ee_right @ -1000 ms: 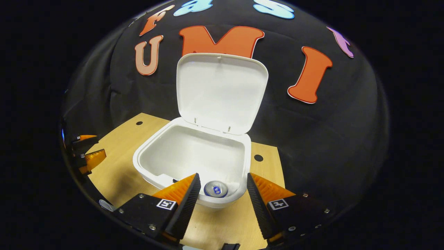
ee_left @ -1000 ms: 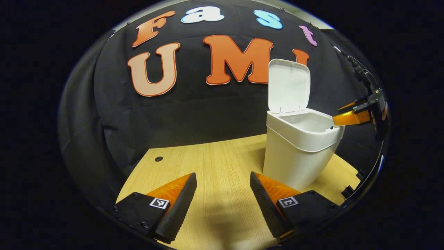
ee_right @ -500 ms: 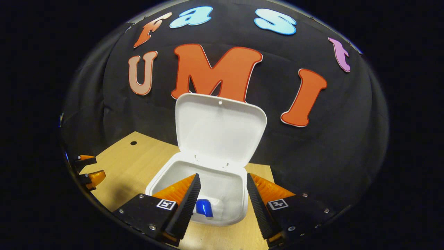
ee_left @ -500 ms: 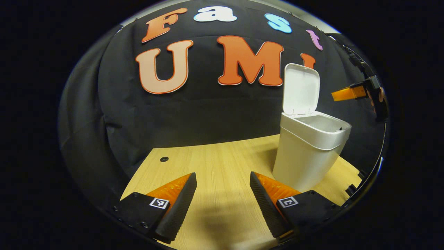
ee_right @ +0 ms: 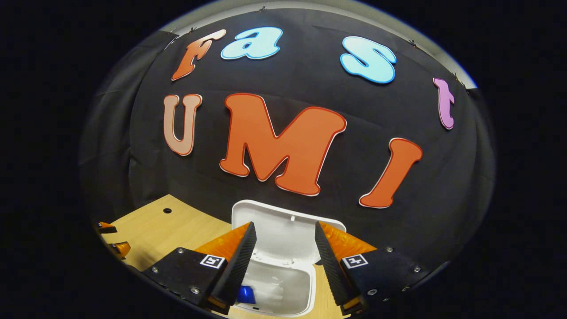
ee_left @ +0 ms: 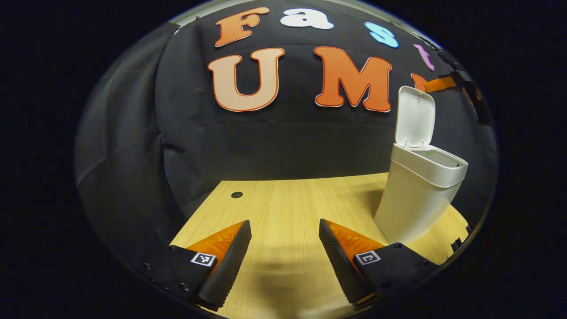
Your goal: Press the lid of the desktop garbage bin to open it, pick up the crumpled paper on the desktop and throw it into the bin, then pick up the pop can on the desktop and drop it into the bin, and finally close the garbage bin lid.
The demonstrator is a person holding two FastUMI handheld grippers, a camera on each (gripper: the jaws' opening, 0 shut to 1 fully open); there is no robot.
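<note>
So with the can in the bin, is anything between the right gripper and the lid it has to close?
Nothing visible. In the right gripper view the right gripper is open and empty above the bin, with the raised lid right behind its fingers. The left gripper is open over bare table, well to the bin's side.

Warm, even light falls on the wooden table; a soft shadow lies on it just beside the white bin. Both views are sharp, with strong fisheye bending toward the edges.
</note>
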